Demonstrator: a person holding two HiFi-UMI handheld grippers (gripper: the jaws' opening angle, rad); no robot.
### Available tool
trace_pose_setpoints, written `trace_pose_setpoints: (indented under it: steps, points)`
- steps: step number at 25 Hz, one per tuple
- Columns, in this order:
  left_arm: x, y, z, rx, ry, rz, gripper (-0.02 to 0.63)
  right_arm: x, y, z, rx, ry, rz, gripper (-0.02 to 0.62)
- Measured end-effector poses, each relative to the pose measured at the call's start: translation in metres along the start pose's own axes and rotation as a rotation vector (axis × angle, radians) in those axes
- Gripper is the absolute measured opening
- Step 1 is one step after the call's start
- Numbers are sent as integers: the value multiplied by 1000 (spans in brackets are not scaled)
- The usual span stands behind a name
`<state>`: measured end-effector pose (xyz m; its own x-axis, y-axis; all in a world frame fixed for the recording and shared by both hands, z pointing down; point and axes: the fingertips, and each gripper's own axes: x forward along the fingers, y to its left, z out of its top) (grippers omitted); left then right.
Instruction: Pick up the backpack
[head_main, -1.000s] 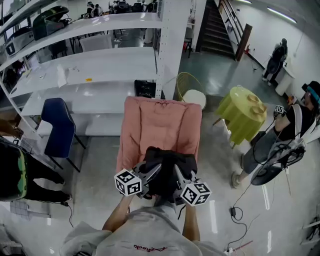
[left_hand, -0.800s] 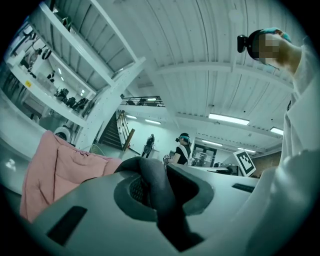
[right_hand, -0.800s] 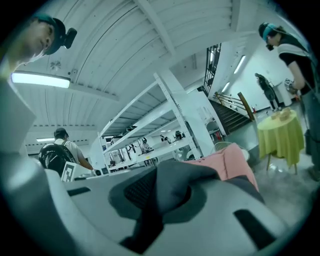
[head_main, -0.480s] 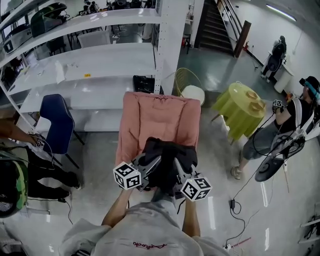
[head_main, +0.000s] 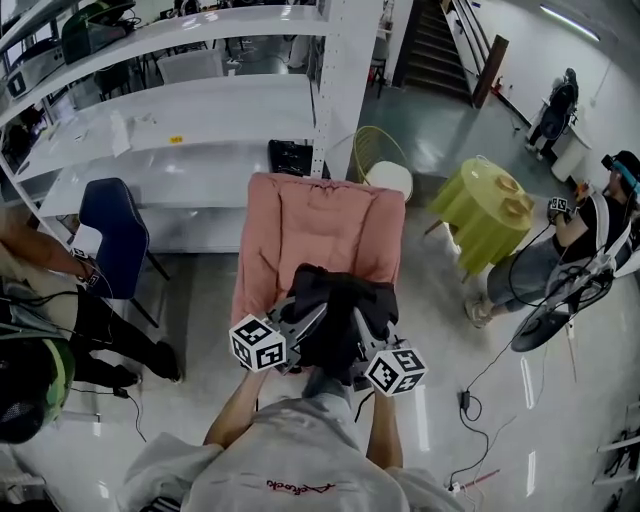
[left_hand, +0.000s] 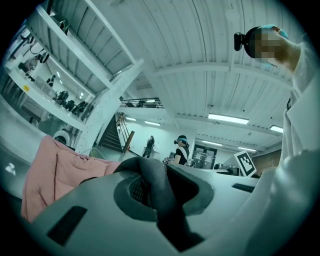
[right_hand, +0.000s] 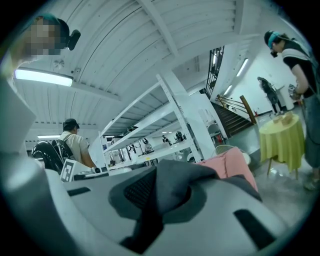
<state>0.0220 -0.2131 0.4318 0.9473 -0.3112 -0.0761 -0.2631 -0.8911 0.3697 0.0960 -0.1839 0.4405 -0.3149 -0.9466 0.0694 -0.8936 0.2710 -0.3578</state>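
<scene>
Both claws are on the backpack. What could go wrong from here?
1. The left claw and right claw each pinch only a narrow fold of the backpack; it may slip out under load.
2. It hangs close by the front edge of the pink chair and could snag there.
3. A cable lies on the floor to the person's right: a likely trip hazard.

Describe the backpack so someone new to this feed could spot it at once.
Find the pink armchair in front of the white shelving, mid-frame in the head view. At its near edge is a crumpled black backpack, the only dark soft bundle there. The left gripper and right gripper are each clamped on it.
</scene>
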Motion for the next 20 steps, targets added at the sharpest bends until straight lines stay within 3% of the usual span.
trace_pose_setpoints:
  steps: [20]
  points:
    - [9, 18, -8, 3, 30, 9, 61, 13, -13, -9, -24, 34, -16, 52]
